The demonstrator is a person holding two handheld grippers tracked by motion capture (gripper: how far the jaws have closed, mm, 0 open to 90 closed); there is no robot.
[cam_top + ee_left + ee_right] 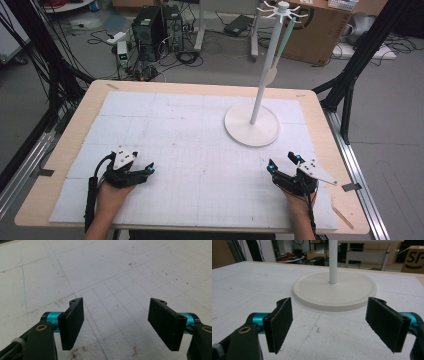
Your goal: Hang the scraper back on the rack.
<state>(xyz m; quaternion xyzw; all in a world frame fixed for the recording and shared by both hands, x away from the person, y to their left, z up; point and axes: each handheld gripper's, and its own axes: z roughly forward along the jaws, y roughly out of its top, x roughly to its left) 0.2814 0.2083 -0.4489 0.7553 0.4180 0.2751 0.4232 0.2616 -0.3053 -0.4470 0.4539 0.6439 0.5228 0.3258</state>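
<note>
High view: the left gripper [143,169] and right gripper [284,162] rest low on the white gridded mat [190,145], well apart. A white stand [251,129] rises ahead of the right one, a pale utensil [279,55] hanging from its top (computers, cables, boxes beyond).

Left gripper view: jaws wide apart, holding nothing, over speckled mat [112,277].

Right gripper view: jaws wide apart, empty; the stand's round base [334,291] lies just ahead, unobstructed.
</note>
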